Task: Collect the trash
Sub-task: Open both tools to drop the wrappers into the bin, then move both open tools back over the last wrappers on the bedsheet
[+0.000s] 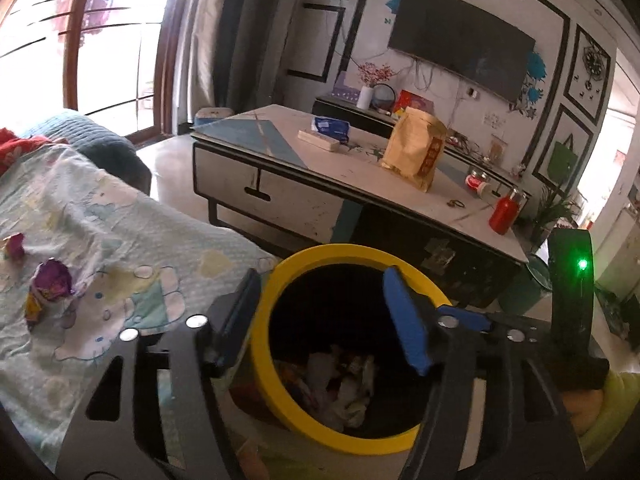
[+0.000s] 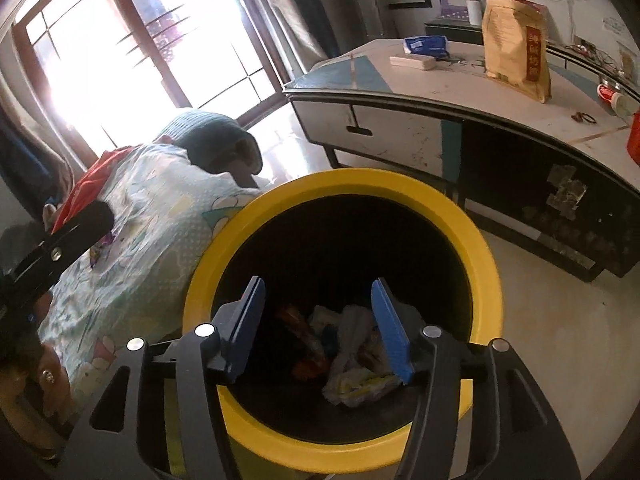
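A yellow-rimmed black trash bin (image 1: pixel 272 280) stands beside the sofa and holds crumpled white tissue (image 1: pixel 352 396) and wrappers. My left gripper (image 1: pixel 324 312) is open and empty above the bin, one finger outside the rim, one over the opening. A crumpled purple wrapper (image 1: pixel 52 280) and a second small purple one (image 1: pixel 14 246) lie on the sofa's patterned sheet, left of the gripper. In the right wrist view the bin's rim (image 2: pixel 486 264) fills the centre and my right gripper (image 2: pixel 318 320) is open and empty over the opening, above the tissue (image 2: pixel 356 376).
A low coffee table (image 1: pixel 328 168) stands beyond the bin with a yellow paper bag (image 1: pixel 416 148), a blue tissue pack (image 1: pixel 330 127) and a red bottle (image 1: pixel 505 210). The sofa sheet (image 1: pixel 132 240) lies left; a teal cushion (image 2: pixel 208 132) sits at its far end. The other gripper's dark body (image 2: pixel 60 244) is at left.
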The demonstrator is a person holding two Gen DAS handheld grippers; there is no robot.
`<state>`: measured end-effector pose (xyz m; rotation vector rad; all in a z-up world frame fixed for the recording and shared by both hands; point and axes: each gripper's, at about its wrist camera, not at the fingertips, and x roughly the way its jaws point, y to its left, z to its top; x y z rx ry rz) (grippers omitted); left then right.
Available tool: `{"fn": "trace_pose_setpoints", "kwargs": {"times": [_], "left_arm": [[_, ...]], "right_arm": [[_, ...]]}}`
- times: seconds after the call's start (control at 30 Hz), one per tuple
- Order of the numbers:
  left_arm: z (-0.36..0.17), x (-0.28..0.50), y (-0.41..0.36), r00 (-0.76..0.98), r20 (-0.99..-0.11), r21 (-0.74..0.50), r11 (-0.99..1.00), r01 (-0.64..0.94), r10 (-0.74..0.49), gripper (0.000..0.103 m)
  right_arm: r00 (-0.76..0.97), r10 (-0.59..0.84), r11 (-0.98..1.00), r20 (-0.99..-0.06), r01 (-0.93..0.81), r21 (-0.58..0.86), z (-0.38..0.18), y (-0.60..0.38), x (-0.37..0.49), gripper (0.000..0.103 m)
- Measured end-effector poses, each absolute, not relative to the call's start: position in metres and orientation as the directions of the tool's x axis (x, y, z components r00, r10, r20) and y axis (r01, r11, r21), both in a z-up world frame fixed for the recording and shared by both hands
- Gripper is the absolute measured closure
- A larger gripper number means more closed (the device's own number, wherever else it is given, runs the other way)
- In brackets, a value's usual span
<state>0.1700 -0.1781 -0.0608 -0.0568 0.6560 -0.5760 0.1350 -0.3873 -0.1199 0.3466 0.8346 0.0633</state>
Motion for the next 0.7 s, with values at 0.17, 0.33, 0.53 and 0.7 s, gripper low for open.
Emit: {"fn": "trace_pose_setpoints", "kwargs": {"times": [0.17,0.33,0.53,0.7], "left_arm": [[-0.057,0.171,-0.148,0.701,-0.542,-0.243,0.885,0.398,-0.464,0.027],[-0.053,0.171,-0.111,0.767,-0.525,-0.221,0.930,0.295,-0.368,0.020],[-0.046,0.173,-0.061,0.818,-0.500,-0.250,0.952,0.178,-0.285,0.017],[-0.042,0.177,-0.019,0.844,-0.490,-0.282,0.955,0.085,-0.220,0.017]], "right_arm": [[0.696,0.238,0.944,-0.678,-0.001,0.331,-0.110,-0.367,0.136,0.041],[0.699,0.303,0.943,-0.648,-0.120,0.312,-0.097,-0.332,0.141,0.039],[0.675,0.370,0.927,-0.638,-0.228,0.297,-0.085,-0.283,0.152,0.038],[0.655,0.414,0.910,-0.633,-0.299,0.286,-0.077,-0.243,0.167,0.038]]}}
